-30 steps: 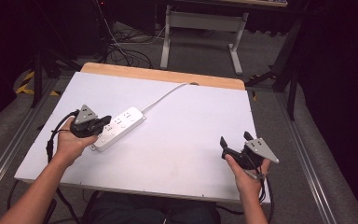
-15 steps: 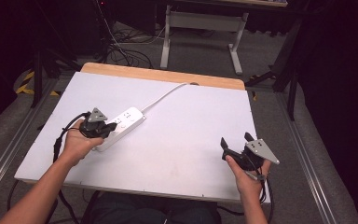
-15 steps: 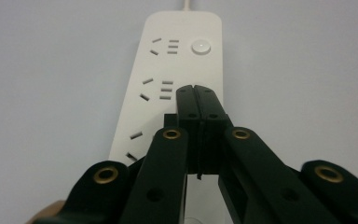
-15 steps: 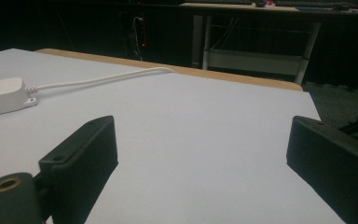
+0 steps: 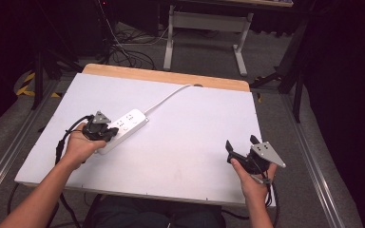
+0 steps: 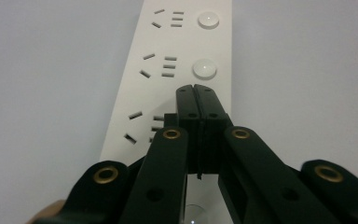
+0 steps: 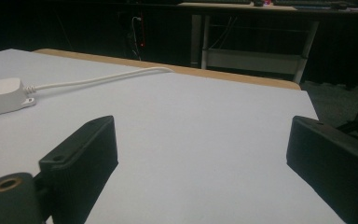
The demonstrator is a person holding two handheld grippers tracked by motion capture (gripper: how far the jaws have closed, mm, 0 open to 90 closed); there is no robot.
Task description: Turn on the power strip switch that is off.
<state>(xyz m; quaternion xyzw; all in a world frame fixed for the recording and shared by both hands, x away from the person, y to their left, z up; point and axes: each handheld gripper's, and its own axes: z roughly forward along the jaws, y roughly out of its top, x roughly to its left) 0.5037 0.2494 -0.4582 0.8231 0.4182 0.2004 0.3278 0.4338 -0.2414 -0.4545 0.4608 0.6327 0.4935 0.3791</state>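
A white power strip (image 5: 129,122) lies at an angle on the white table top (image 5: 190,142), left of centre, with its white cord (image 5: 168,97) running to the far edge. My left gripper (image 5: 108,134) hovers over the strip's near end. In the left gripper view its jaws are pressed together with nothing between them. The left gripper (image 6: 196,91) has its tips just short of a round button (image 6: 204,69) on the power strip (image 6: 144,93). My right gripper (image 5: 241,143) rests near the table's front right corner. The right gripper (image 7: 203,135) is wide open over bare table.
The strip's end (image 7: 0,95) and cord (image 7: 98,79) lie far left of the right gripper. A wooden strip (image 5: 166,76) borders the table's far edge. Beyond it stand a metal table frame (image 5: 204,28) and floor cables (image 5: 128,52).
The left hand has shifted its gripper a little to the right, onto the near end of the power strip. The right gripper has stayed in place.
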